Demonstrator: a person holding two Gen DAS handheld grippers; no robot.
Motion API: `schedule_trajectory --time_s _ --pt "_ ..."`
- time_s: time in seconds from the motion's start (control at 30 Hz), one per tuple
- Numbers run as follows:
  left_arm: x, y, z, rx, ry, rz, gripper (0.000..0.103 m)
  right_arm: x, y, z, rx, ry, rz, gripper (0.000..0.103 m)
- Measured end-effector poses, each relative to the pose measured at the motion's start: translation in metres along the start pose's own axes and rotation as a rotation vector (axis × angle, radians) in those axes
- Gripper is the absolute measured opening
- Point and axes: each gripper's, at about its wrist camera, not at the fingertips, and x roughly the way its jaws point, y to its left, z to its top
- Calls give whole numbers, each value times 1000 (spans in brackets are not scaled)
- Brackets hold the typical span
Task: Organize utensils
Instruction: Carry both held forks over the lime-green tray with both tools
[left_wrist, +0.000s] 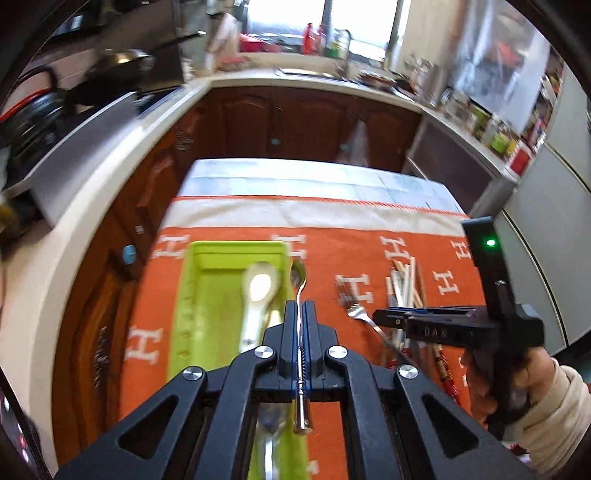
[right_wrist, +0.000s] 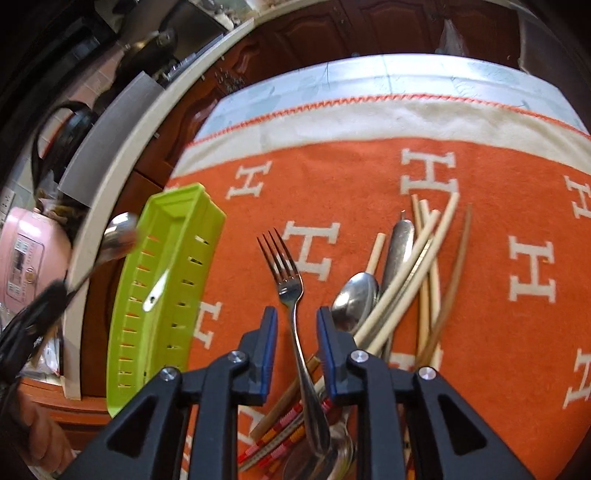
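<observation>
Left wrist view: the left tongs (left_wrist: 300, 306) clamp a slim spoon (left_wrist: 300, 280) above the green tray's (left_wrist: 192, 295) right wall; best released low, lengthwise. Right wrist view: the right tongs (right_wrist: 295, 317) stand apart astride a fork (right_wrist: 291, 295) on the orange-clothed worktop (right_wrist: 498, 314).

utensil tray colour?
Lime green tray, with slotted side walls; clearest in the right wrist view.

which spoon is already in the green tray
The pale spoon lying in the green tray. The metal spoon is clamped in the left gripper; another sits in the pile.
</observation>
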Motion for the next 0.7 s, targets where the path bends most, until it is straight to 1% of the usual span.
schedule_trajectory --time_s 0.13,0.3,0.33,0.4,0.53,0.63,0.7 --pt "-11 30 -17 -49 -10 33 0 17 2 3 -8 62 -17 22" --pt "8 53 -42 -107 72 49 0 18 13 4 -62 73 -66 21" --pt "11 57 -46 -118 85 44 0 19 16 4 -79 77 -82 15" --pt "15 58 -52 -126 100 35 0 21 19 2 -106 92 -101 5" --pt "19 55 -55 -118 110 16 0 19 22 -2 -111 71 -128 4" --pt "21 51 -55 -112 118 13 0 14 20 -4 -84 51 -114 4" --pt "21 50 -55 -109 120 26 1 6 19 -4 -52 33 -96 4"
